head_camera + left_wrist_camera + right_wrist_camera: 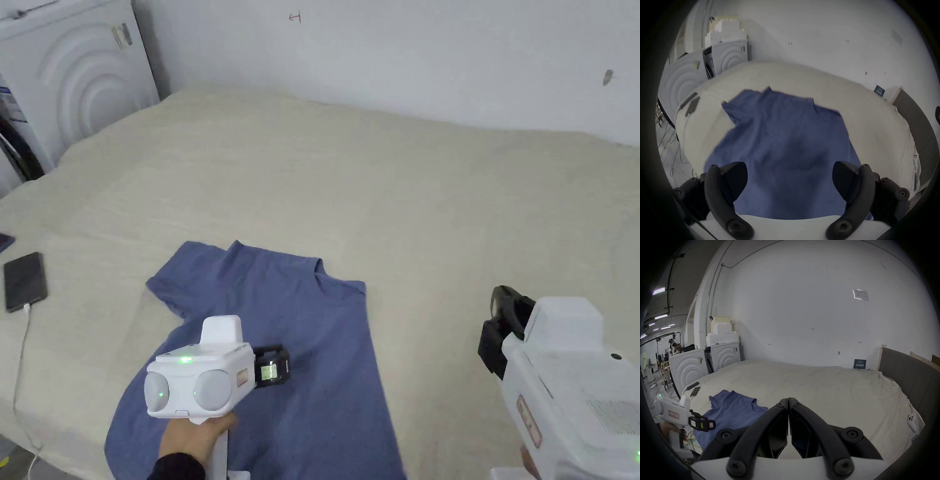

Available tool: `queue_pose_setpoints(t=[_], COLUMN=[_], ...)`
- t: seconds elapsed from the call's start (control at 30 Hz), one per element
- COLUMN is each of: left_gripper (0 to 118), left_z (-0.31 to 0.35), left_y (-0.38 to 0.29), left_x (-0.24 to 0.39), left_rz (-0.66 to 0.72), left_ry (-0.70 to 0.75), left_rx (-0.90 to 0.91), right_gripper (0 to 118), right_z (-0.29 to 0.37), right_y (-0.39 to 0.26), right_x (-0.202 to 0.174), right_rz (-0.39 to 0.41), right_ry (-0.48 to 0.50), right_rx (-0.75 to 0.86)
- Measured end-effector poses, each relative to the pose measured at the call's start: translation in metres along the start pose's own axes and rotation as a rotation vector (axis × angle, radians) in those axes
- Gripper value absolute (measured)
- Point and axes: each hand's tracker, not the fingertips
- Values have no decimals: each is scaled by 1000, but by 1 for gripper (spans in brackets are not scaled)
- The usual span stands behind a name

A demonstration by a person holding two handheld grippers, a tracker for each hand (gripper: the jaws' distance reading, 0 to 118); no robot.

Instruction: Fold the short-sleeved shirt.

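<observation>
The shirt (300, 350) lies flat on the bed (406, 187), near its front edge toward the front-left corner, with the collar pointing to the far edge and the hem at the near edge. Its long axis runs from me toward the wall. One sleeve spreads out on the left side; the right side ends in a straight lengthwise edge and appears already turned in, though I cannot confirm this. My left gripper (790, 181) hovers directly over the middle of the shirt, jaws spread wide, holding nothing. My right gripper (788, 418) is clenched with its jaws meeting, empty, and stands over bare bed well to the right of the shirt. The left gripper is therefore the nearer one. In my judgement the next move calls for it to shift left to the spread sleeve and side edge.
</observation>
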Motion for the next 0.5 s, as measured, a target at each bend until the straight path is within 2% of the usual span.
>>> queue_pose_setpoints(t=[0.23,0.37,0.43,0.5], left_gripper=[109,101,88,63], left_z=[-66,-84,-74,-70], left_y=[-11,-20,-16,-12], left_x=[21,32,37,40], left_rz=[-72,-131,-119,-108], left_ry=[34,88,79,64], left_rx=[-173,-230,-225,-231], right_gripper=[0,0,0,0], right_z=[-8,-12,-13,-15], right_y=[-15,-23,-25,-28], right_x=[31,47,53,59], right_rz=[-15,-20,-26,-34], right_ry=[-53,-74,-82,-89], right_rx=[-45,-62,-67,-69])
